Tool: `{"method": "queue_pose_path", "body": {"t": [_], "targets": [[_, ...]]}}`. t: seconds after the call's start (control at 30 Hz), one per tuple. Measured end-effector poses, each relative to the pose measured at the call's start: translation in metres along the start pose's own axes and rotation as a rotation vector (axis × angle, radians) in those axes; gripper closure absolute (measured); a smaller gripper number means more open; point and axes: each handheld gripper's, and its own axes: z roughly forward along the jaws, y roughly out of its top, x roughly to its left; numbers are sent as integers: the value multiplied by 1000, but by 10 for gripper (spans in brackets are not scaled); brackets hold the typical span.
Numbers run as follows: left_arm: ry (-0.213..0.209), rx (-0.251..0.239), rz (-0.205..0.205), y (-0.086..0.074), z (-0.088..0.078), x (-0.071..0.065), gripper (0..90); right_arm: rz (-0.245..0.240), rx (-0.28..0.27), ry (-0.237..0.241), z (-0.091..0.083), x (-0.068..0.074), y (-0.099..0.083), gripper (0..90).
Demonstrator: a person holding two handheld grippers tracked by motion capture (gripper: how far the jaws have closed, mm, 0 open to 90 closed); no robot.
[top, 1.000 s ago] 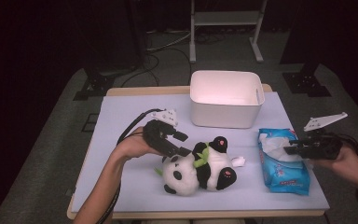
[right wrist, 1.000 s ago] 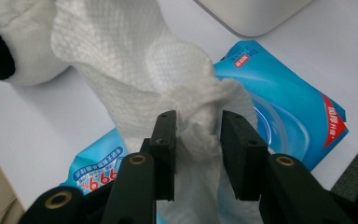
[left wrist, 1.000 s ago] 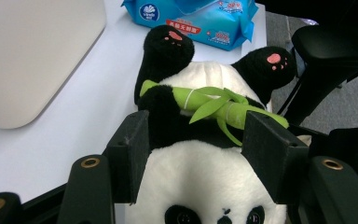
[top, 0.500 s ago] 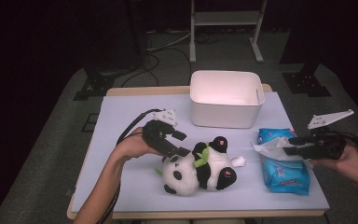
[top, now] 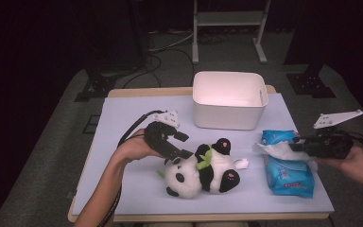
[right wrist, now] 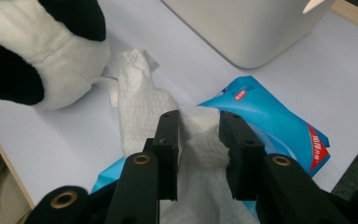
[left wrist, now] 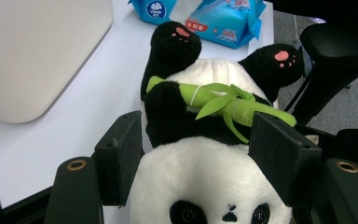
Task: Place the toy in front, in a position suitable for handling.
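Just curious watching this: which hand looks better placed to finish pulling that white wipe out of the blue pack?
The right. Its gripper is already shut on the wipe over the blue pack, while the left gripper straddles the panda.

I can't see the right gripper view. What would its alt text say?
Two black jaws of the right gripper pinch a white wipe drawn from a blue wipes pack on the table; a plush panda and white bin lie beyond.
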Motion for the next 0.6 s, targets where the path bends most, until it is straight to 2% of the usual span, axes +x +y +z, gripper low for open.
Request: {"method": "queue_pose_path", "body": {"t": [0.03, 0.07, 0.13, 0.17, 0.2, 0.33, 0.6], "targets": [[2, 2, 0, 0, 0, 0, 338, -7, -3, -11, 0, 0, 0, 798], [2, 2, 0, 0, -1, 0, 337, -23, -19, -22, -1, 1, 0, 806], [3, 2, -1, 0, -1, 1, 337, 3, -12, -1, -1, -1, 1, 706], [5, 1, -2, 0, -1, 1, 337, 13, -4, 1, 0, -2, 1, 722], [3, 2, -1, 0, -1, 1, 337, -1, -6, -11, 0, -2, 2, 728], [5, 0, 0, 0, -2, 0, 331, 10, -7, 12, 1, -2, 5, 666], [9, 1, 1, -1, -4, 0, 322, -12, 7, 46, 0, 2, 14, 611]]}}
